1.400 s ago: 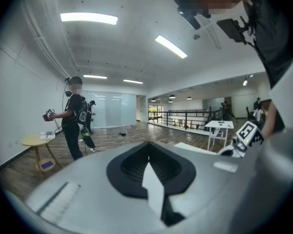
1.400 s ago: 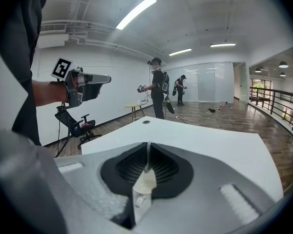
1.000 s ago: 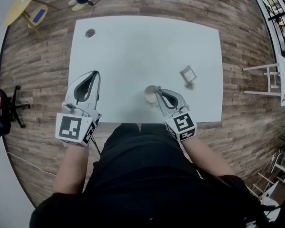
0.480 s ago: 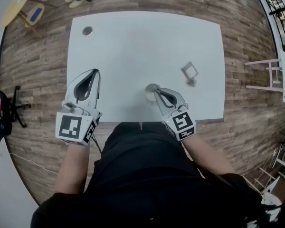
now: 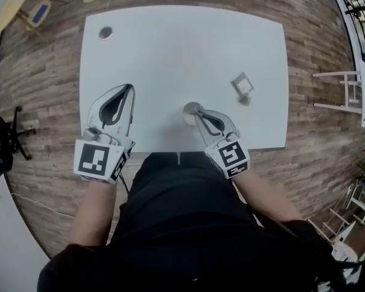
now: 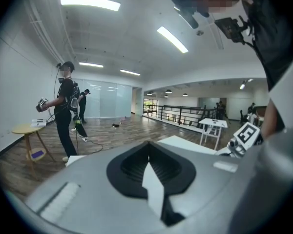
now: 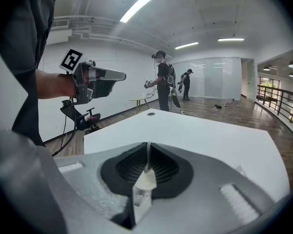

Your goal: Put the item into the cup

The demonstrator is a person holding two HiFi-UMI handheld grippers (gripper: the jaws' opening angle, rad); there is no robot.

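A small pale cup stands on the white table near its front edge. My right gripper is shut on the cup's rim; in the right gripper view the pale cup wall sits pinched between the black pads. The item, a small grey square piece, lies on the table to the right of the cup, apart from both grippers. My left gripper hovers over the table's left front, jaws shut with nothing between them.
A round grommet hole sits at the table's far left corner. Wood floor surrounds the table. A black chair base stands to the left and a white stand to the right. People stand farther off in the room.
My left gripper has moved a little forward over the table's front edge. The right gripper has stayed on the cup. The head view has tilted, so the table sits higher in it.
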